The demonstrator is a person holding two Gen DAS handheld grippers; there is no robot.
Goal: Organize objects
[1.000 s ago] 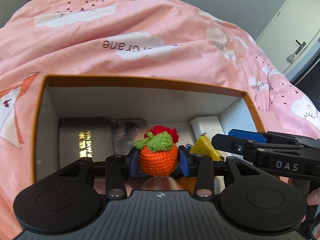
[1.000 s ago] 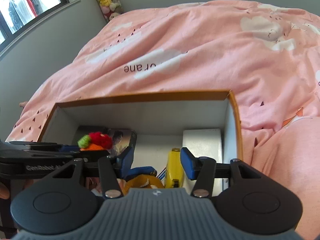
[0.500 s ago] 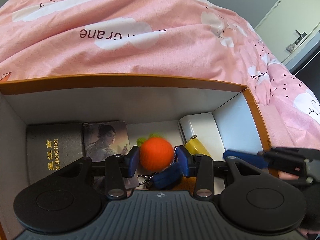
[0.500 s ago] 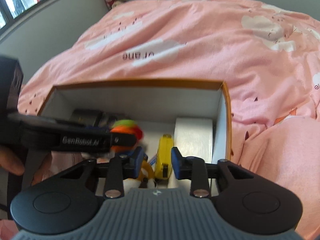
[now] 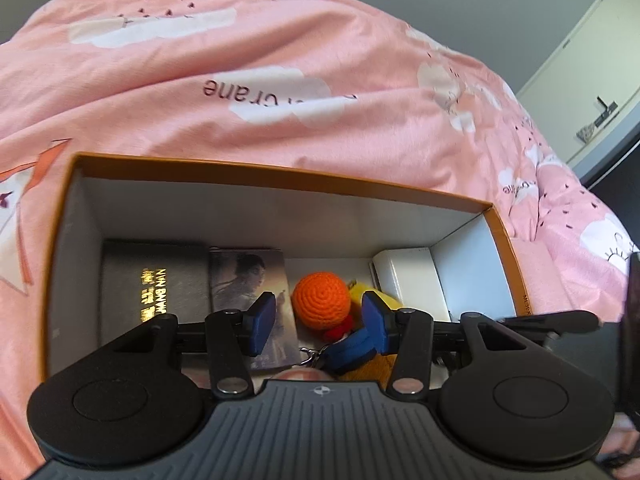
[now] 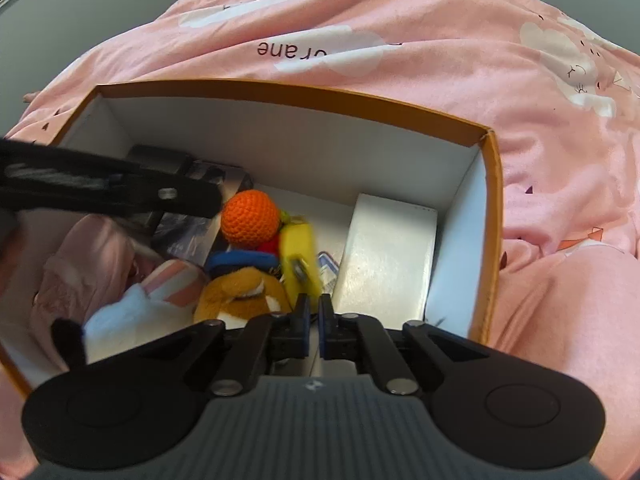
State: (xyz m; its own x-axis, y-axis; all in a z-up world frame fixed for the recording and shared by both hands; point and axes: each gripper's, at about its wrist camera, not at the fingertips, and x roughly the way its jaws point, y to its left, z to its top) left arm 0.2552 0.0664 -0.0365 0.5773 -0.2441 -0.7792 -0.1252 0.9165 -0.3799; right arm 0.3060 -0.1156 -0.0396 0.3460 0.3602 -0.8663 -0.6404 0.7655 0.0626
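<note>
Your left gripper (image 5: 320, 322) hangs over the open orange-rimmed cardboard box with white inner walls (image 5: 280, 216), its blue pads spread wide with nothing between them. The round orange crocheted ball toy (image 5: 321, 301) lies on the box floor just past the pads, free of both, with a bit of its red trim showing underneath. From your right wrist camera the same toy (image 6: 250, 220) sits near the middle of the box, touching the yellow oblong object (image 6: 299, 256) at its right side.

Your right gripper (image 6: 314, 326) is low inside the near part of the box, its pads drawn almost together with only a thin slit between them. The near end of the yellow object lies right at the fingertips, but you cannot tell from this view whether anything is pinched there.

Along the left side of the box floor lies a dark book with gold lettering (image 5: 154, 292), and next to it a card printed with a woman's portrait (image 5: 252, 280). A white rectangular box (image 6: 386, 260) stands against the right wall. Nearer to you sit a brown plush toy (image 6: 240, 296) with a blue piece (image 6: 242, 260) above it, and a pink garment (image 6: 80, 256) bunched at the left. The box rests on a pink duvet with white cloud prints (image 5: 280, 80).
</note>
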